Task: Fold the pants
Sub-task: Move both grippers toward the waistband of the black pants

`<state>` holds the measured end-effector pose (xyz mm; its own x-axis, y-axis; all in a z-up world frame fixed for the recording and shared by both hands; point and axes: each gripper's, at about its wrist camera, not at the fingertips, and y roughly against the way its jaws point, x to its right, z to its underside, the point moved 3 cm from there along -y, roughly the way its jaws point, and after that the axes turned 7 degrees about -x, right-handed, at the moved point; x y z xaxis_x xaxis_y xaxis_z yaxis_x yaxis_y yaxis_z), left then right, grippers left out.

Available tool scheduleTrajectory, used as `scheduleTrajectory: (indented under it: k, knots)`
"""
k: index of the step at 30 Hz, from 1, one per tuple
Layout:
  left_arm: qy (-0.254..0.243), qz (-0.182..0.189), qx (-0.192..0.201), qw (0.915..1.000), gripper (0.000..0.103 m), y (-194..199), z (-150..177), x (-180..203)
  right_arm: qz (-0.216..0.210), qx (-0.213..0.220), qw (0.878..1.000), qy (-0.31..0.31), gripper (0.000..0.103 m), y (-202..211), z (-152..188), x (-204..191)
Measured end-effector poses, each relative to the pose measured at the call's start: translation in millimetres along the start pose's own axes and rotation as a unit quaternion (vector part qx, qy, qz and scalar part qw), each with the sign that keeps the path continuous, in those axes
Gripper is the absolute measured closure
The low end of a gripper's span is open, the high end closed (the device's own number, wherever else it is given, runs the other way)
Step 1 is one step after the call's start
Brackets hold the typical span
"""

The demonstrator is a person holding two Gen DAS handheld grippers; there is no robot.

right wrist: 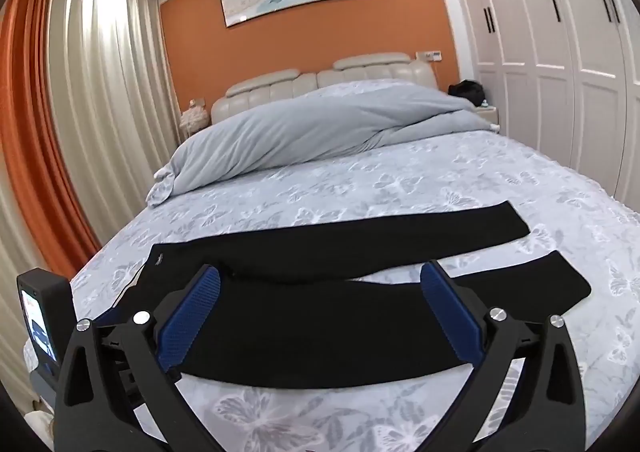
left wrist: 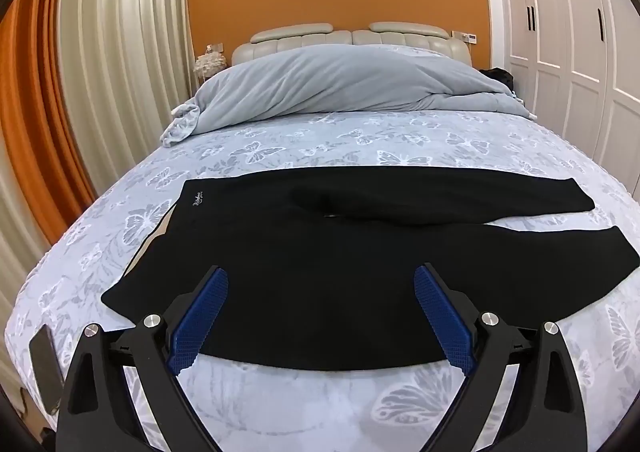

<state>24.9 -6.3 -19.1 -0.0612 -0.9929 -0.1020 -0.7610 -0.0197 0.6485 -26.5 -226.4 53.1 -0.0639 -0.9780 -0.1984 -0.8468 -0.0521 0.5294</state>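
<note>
Black pants (left wrist: pixel 320 252) lie spread flat on the butterfly-print bed (left wrist: pixel 320 132), waistband left, legs splayed rightward; the left claw (left wrist: pixel 320 316) and right claw (right wrist: pixel 320 316) hover above the near edge, both spread wide and holding nothing (no fold begun); pinching one layer only, I judge, would drag the cloth askew.

Your right gripper (right wrist: pixel 320 276) hangs spread wide, holding nothing, above the black pants (right wrist: pixel 340 316) lying flat across the butterfly-print bed (right wrist: pixel 400 180)
</note>
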Motion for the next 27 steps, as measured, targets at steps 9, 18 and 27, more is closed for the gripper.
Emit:
scheduleTrajectory:
  k: [9,18,27]
  knots:
    - [-0.011,-0.033,0.030,0.9990,0.010,15,-6,-2,0.005,-0.018,1.000,-0.006,0.005,-10,1,0]
    - [-0.011,-0.038,0.024,0.9989,0.010,16,-4,-2,0.021,-0.012,1.000,-0.008,0.005,-10,2,6]
    - [-0.005,-0.034,0.014,0.9993,0.010,14,0,-2,0.033,-0.072,0.996,0.032,0.005,-31,13,-6]
